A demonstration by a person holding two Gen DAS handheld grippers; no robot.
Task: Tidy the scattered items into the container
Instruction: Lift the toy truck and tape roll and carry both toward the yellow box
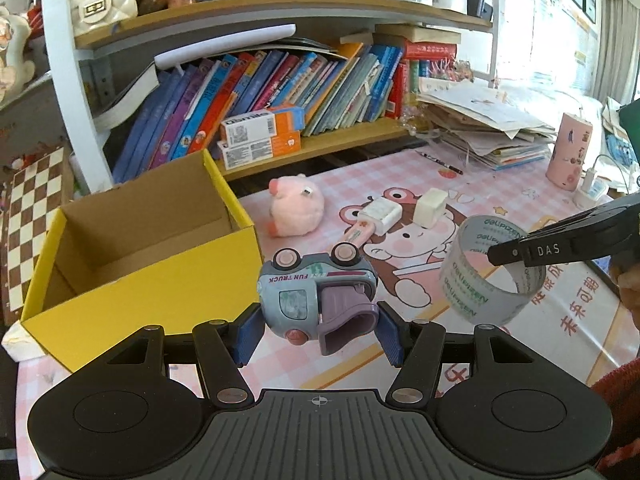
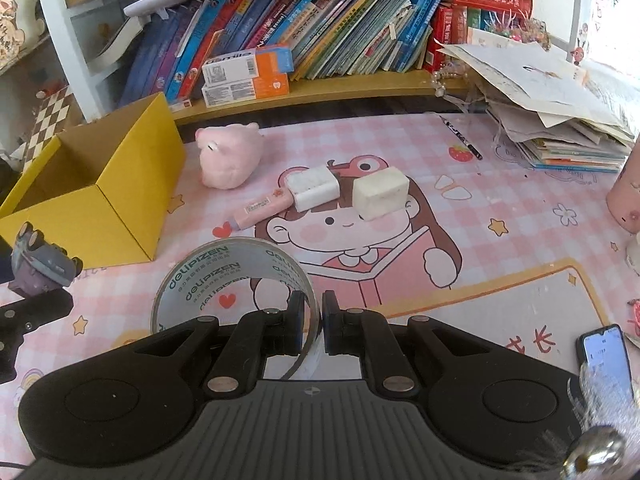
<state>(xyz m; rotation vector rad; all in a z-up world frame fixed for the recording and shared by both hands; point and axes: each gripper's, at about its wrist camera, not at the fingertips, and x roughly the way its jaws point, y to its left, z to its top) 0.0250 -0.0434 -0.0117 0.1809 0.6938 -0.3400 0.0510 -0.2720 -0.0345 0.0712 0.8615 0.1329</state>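
My left tongs (image 1: pixel 318 330) pinched a small blue-grey toy truck (image 1: pixel 318 292), which hung upside down between the blue pads with its wheels up, lifted clear of the worktop (image 2: pixel 500 184). The truck hung just beside the near corner of the yellow cardboard box (image 1: pixel 152 276), which stood open-topped at the worktop's left side, close to the bookshelf (image 1: pixel 280 92); I could see nothing inside it.

My right tongs (image 2: pixel 313 320) were pressed together on the wall of a roll of clear tape (image 2: pixel 224 276), one finger inside the ring and one outside. The roll was raised off the pink checked mat, over the worktop's near edge.

Still lying on the worktop were a pink plush pig (image 2: pixel 230 156) near the box's far corner, a white lint roller with a pink handle (image 2: pixel 288 198) toward the middle, and a white block (image 2: pixel 380 194) just beside the roller's head, apart from it. A black pen (image 2: pixel 460 136) lay near the back edge, by a heap of papers (image 2: pixel 560 120) at the right rear corner. A phone (image 2: pixel 606 360) with a lit screen rested at the near right edge.
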